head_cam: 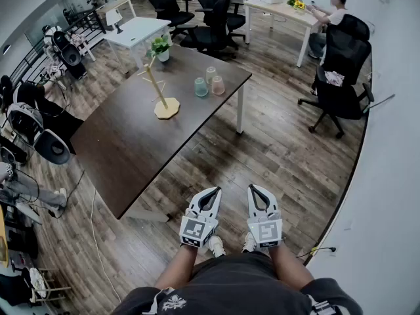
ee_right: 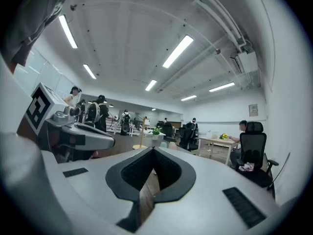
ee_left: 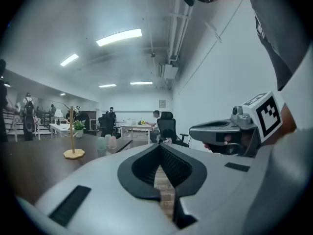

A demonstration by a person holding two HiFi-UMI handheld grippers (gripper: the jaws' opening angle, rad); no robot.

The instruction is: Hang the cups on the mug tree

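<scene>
Cups (head_cam: 217,85) stand beside mug tree (head_cam: 166,107) on table (head_cam: 131,149).

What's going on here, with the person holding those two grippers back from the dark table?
A person stands a little way back from the dark table, holding the left gripper and the right gripper level out in front. Both have their fingers shut, with nothing in them. On the table stand a wooden mug tree and three cups beside it. No cup hangs on the tree yet.
</scene>
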